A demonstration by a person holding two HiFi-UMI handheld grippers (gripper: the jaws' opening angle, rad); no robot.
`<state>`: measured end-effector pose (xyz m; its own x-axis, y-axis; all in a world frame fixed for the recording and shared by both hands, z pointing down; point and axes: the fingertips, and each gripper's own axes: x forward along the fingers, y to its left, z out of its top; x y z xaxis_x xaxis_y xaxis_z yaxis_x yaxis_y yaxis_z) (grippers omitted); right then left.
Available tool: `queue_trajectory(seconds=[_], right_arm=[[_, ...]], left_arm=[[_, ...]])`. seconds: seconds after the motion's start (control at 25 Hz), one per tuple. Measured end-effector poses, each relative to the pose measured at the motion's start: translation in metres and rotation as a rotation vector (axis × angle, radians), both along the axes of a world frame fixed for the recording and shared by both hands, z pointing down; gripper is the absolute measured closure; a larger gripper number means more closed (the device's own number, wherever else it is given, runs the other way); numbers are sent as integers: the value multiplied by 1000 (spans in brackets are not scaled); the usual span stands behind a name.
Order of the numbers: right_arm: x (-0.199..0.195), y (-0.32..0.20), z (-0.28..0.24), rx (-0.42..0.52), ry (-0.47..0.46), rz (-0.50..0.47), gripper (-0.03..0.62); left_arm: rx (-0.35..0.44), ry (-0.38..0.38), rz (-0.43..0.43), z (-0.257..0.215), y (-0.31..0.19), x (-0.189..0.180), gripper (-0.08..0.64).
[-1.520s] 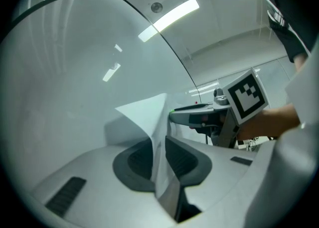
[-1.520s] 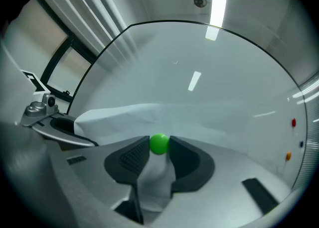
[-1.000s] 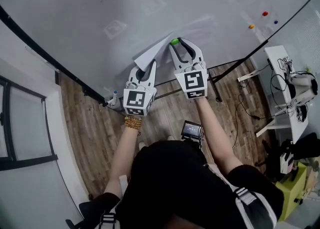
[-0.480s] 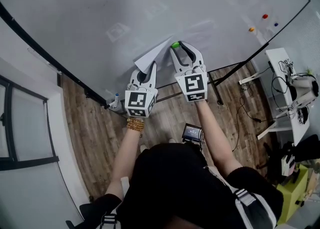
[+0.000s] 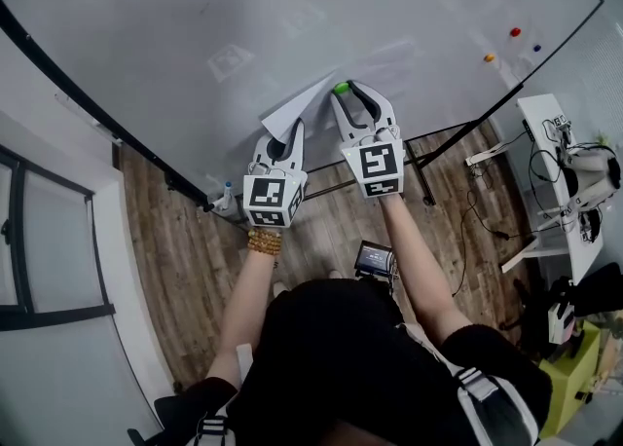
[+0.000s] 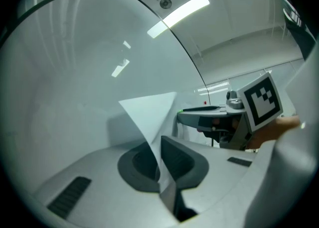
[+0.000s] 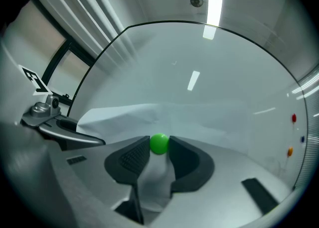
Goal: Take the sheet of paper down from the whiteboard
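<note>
Nearest the person, the left hand-held gripper (image 5: 295,127) is pinched together on the lower corner of the sheet of paper (image 5: 293,109). That corner curls off the whiteboard (image 5: 292,6) and runs down between the dark pads (image 6: 182,158). Just beside it, at its 2 o'clock, the right hand-held gripper (image 5: 347,93) is clamped on the green magnet (image 5: 340,88) at the sheet's upper corner. This is the only pin visible on the sheet, which hangs low on the board. The likeliest trouble is a tear: if the left side pulls before the magnet lifts clear, the thin paper could rip at the pinned corner. The ball is round and smooth, so it may squirt out of the pads or snap back onto the steel face. Once it is freed, the sheet hangs from one small pinch and could slide out and drop to the wooden floor (image 5: 185,240). The gripper shells look like matte pale-grey plastic, with black ribbed pads that seem rubbery. The paper is white, limp and softly creased, and the magnet is a small glossy sphere. The board is slick and mirrors the ceiling lights inside a dark frame. Far off at 2 o'clock sit three coloured magnets (image 5: 515,30), well apart from the sheet.
</note>
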<state>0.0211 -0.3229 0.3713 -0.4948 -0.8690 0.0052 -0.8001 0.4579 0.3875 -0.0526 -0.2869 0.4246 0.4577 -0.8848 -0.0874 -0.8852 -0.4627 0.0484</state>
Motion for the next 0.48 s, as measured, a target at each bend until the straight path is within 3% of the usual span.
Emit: queue_trajectory(seconds=[0.48], right_arm=[[0, -1, 0, -8, 6, -7, 472]], left_arm=[[-21, 35, -14, -1, -3, -2, 549]])
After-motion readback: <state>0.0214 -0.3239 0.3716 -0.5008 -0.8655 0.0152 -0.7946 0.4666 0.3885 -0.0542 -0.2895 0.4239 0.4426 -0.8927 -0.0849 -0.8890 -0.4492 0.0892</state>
